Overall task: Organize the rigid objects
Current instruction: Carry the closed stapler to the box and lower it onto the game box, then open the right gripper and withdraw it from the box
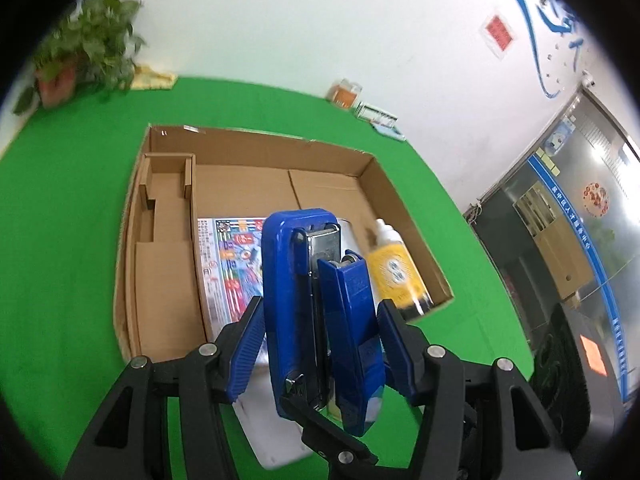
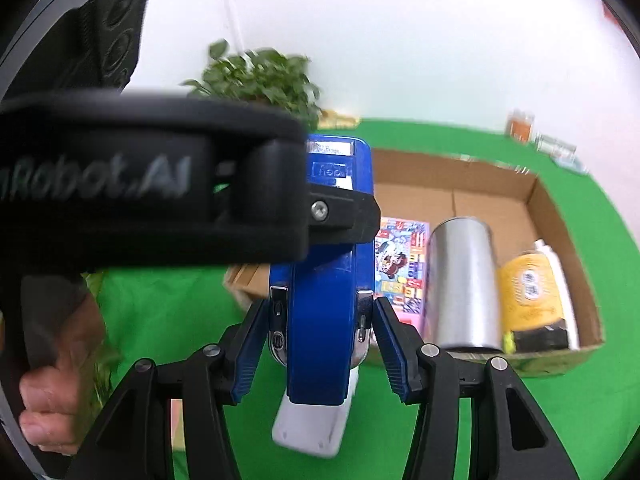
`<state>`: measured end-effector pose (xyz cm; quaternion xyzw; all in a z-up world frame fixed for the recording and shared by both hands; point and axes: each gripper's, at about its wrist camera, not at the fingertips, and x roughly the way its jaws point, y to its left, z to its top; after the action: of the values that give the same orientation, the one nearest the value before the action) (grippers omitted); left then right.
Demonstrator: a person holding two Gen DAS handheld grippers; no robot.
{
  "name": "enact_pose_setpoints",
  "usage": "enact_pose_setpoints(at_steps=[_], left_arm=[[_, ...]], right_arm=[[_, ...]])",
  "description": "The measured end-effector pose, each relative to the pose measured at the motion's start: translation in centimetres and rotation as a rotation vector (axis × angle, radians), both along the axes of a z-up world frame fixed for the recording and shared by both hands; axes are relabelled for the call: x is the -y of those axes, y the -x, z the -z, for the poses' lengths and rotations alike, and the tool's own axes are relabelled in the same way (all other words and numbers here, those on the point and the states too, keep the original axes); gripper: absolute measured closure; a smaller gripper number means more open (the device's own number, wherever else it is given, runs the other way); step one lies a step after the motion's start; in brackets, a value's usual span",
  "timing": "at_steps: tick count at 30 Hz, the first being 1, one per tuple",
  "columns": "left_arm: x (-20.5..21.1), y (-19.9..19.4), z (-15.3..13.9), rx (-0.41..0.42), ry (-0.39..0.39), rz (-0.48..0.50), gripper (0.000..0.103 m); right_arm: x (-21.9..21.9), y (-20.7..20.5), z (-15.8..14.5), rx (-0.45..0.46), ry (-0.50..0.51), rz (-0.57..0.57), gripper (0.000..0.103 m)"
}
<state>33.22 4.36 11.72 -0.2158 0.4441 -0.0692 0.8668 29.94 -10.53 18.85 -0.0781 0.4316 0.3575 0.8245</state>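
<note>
In the left wrist view, a potted plant [image 1: 86,46] sits at the upper left of the frame on the green table [image 1: 60,220]. In the middle lies an open cardboard box [image 1: 256,148] with a small empty part on its left side and a colourful flat pack [image 1: 232,264] in the big part. The left tongs [image 1: 320,344] squeeze a big blue stapler [image 1: 316,304] from both sides, low in the middle of the frame. A yellow bottle [image 1: 396,272] lies in the box to the right. In the right wrist view, a hand [image 2: 48,400] at the lower left holds the other black tool. The right tongs [image 2: 320,344] press the same stapler [image 2: 324,320] on its two sides, so both tongs grip it together. A silver can [image 2: 460,280] lies in the box to the right of it. The stapler is up off the table, in front of the box. Its long side runs away from the cameras toward the box, with its far end higher in the frame. The step looks like carrying the stapler to the box. Next, both tongs must move together, keep their squeeze, and lower it into a free spot, perhaps behind the flat pack.
</note>
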Motion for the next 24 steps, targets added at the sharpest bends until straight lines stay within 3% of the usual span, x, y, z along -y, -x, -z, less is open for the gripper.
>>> enact_pose_setpoints(at_steps=[4, 9, 14, 16, 20, 24], left_arm=[[-2.8, -3.5, 3.6, -0.087, 0.087, 0.006, 0.05], [-4.6, -6.3, 7.6, -0.168, 0.136, 0.028, 0.05], [-5.8, -7.6, 10.9, -0.242, 0.214, 0.03, 0.049], [-5.6, -7.5, 10.8, -0.242, 0.189, 0.05, 0.05], [-4.9, -6.7, 8.6, -0.205, 0.093, 0.049, 0.053], [-5.0, -5.1, 5.8, -0.131, 0.039, 0.029, 0.049]], right_arm=[[-2.2, -4.3, 2.7, -0.117, 0.036, 0.003, 0.053], [-4.6, -8.2, 6.2, -0.227, 0.095, 0.03, 0.052], [-5.4, -9.1, 8.7, -0.324, 0.12, 0.027, 0.048], [-5.6, -9.1, 8.9, -0.362, 0.116, -0.013, 0.045], [-4.6, -8.6, 8.2, -0.353, 0.059, -0.031, 0.038], [-5.0, -9.4, 9.7, -0.32, 0.092, -0.031, 0.048]])
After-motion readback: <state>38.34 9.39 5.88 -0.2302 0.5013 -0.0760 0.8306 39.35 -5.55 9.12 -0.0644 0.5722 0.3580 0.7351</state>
